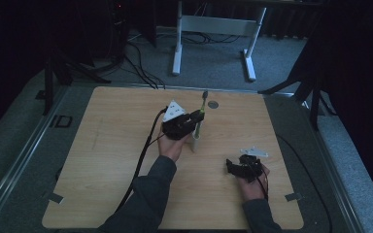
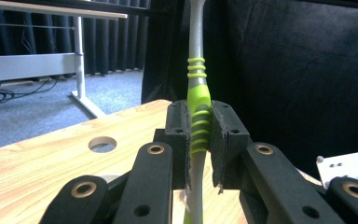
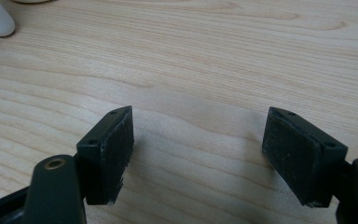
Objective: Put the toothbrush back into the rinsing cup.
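The toothbrush (image 2: 198,116), grey-stemmed with a lime-green ribbed grip, stood upright, just in front of the table's round hole (image 1: 213,104). The left gripper (image 2: 199,140) clamped its green grip; the right gripper (image 3: 198,154) gaped, nothing between its pads.

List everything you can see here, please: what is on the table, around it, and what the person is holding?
Green and grey plastic toothbrush: one, upright, clamped between the left tongs' pads.
Small white cup-like holder: one, on the table under the toothbrush; whether they touch is unclear.
Light wooden table: one, mid-scene, with a round hole near its far edge.
White metal desk frame: one, on the grey carpet beyond the table.
Black cables: several, on the carpet at the far left.
Left tongs: black, shut on the toothbrush.
Right tongs: black, open, low over bare table.
Hands: two, left and right, in dark sleeves.
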The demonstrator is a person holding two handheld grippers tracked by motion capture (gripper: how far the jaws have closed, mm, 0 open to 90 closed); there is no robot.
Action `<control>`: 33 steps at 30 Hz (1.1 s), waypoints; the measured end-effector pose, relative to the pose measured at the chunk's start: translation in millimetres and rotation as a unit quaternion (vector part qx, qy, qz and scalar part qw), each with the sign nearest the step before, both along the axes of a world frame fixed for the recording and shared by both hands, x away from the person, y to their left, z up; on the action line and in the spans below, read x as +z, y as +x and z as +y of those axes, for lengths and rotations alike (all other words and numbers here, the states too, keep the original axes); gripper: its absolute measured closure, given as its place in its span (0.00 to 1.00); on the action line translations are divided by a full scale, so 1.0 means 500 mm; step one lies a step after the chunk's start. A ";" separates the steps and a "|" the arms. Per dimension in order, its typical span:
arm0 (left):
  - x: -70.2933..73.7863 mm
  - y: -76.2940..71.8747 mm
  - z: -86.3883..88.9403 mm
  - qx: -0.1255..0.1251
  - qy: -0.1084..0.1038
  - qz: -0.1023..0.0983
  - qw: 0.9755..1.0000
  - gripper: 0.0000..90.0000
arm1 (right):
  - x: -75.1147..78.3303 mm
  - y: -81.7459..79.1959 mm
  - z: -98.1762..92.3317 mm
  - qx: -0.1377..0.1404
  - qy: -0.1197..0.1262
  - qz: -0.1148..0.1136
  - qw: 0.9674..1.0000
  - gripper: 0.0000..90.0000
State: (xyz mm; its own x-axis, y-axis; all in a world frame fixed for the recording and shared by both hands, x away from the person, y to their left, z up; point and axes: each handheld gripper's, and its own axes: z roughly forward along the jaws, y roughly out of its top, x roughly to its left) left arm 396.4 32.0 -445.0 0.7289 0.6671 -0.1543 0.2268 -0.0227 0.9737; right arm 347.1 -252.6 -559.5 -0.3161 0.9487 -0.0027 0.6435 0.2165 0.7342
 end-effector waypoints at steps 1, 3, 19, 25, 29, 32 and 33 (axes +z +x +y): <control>-0.001 0.001 0.000 0.001 0.002 0.000 1.000 0.87 | 0.000 0.000 0.000 0.000 0.000 0.000 1.000 0.27; -0.003 0.002 -0.001 0.003 0.004 0.000 1.000 0.87 | 0.000 0.000 0.000 0.000 0.000 0.000 1.000 0.27; -0.014 0.004 -0.006 -0.001 0.016 0.009 1.000 0.87 | 0.000 0.000 0.000 0.000 0.000 0.000 1.000 0.27; -0.023 0.002 -0.004 -0.003 0.018 0.019 1.000 0.87 | 0.000 0.000 0.000 0.000 0.000 0.000 1.000 0.27; -0.029 0.001 -0.002 -0.005 0.031 0.025 0.999 0.87 | 0.000 0.000 0.000 0.000 0.000 0.000 1.000 0.27; -0.037 -0.003 -0.001 -0.002 0.046 0.027 0.999 0.86 | 0.000 0.000 0.000 0.000 0.000 0.000 1.000 0.27; -0.041 -0.004 -0.001 -0.003 0.049 0.031 0.998 0.83 | 0.000 0.000 0.000 0.000 0.000 0.000 1.000 0.27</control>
